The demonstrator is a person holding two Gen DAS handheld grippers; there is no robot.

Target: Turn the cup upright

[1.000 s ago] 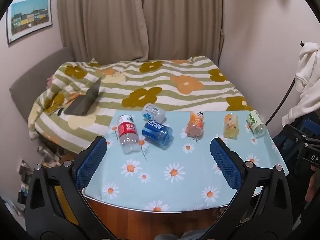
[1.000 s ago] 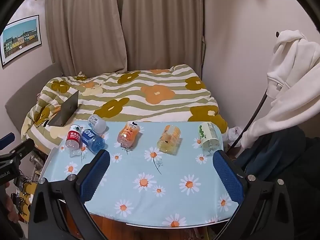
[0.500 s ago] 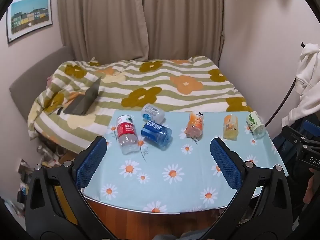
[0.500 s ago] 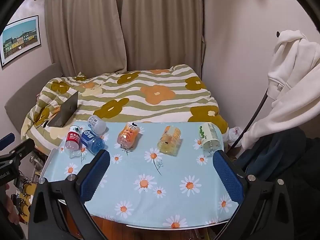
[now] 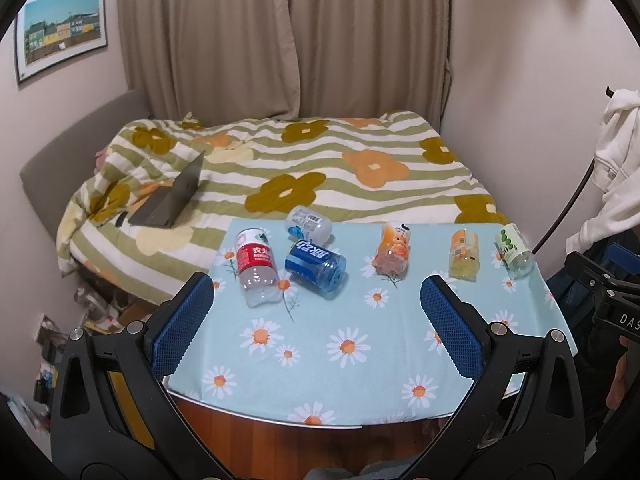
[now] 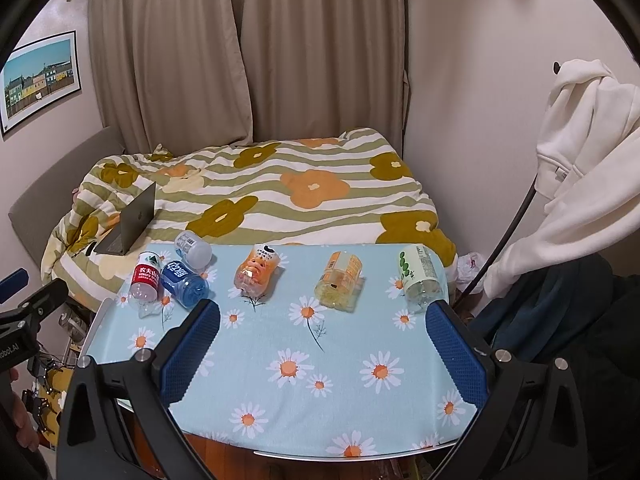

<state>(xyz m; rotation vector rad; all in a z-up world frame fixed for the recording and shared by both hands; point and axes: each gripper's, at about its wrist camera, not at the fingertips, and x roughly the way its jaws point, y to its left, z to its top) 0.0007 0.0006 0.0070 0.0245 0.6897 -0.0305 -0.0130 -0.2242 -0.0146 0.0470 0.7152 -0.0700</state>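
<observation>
Left wrist view: left gripper spread wide, holding nothing, hovering over the near edge of a table under a blue daisy cloth. Six cut-bottle cups lying on their sides along the far edge: red cup with Chinese characters, blue cup touching it, white cup just behind, then orange cup, yellow cup and green-dotted cup spaced apart toward the right. Nothing between fingers and cups. Behind the table, a bed with a flowered quilt and an open laptop. At right edge, part of the other tool lettered "DAS". Right wrist view: right gripper likewise spread wide and empty, nearer the green-dotted cup; the yellow, orange, blue, red and white cups off to the left. Seen fully only here: a white hoodie hanging at right, and "obot.AI" on the tool at left edge.
</observation>
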